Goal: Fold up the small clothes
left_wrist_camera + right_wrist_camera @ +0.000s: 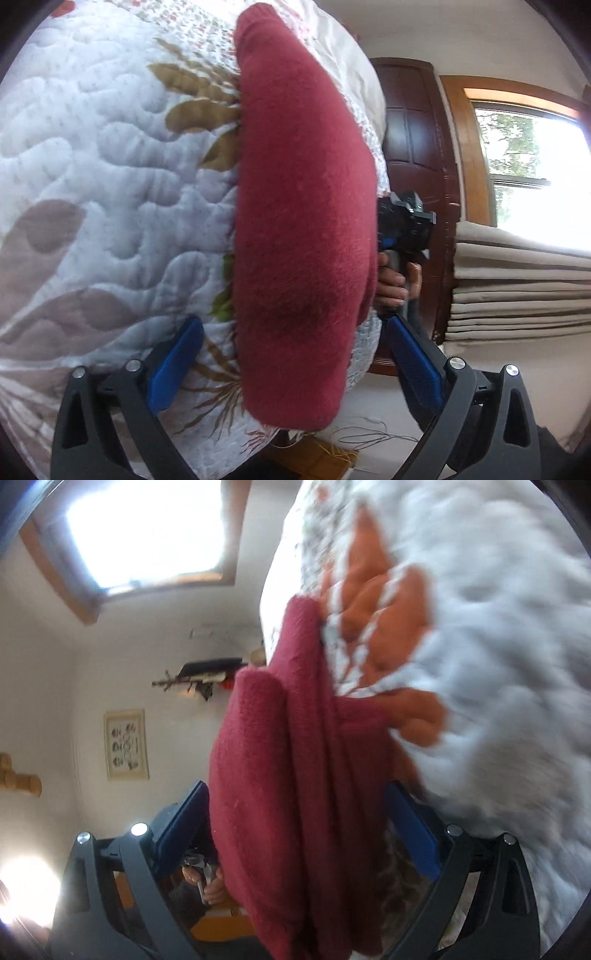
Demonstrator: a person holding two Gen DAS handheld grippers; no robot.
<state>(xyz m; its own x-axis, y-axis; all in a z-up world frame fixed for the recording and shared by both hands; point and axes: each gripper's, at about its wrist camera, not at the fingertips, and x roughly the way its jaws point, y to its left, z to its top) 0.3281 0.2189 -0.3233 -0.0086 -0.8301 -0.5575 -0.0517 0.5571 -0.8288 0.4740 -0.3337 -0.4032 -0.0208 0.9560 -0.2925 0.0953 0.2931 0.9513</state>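
Red garment (303, 229): lay lengthwise between spread fingers of left gripper (295, 365) and right gripper (295, 834), on quilted bed (110, 166).

garment (303, 221): dark red | quilt (103, 155): white, brown-orange leaf print | tool pads (173, 365): blue

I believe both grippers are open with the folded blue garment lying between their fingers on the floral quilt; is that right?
Not quite: the garment is dark red, not blue, as the left wrist view shows plainly. The rest stands: the left gripper and right gripper are both open around it, and it lies folded on the floral quilt.
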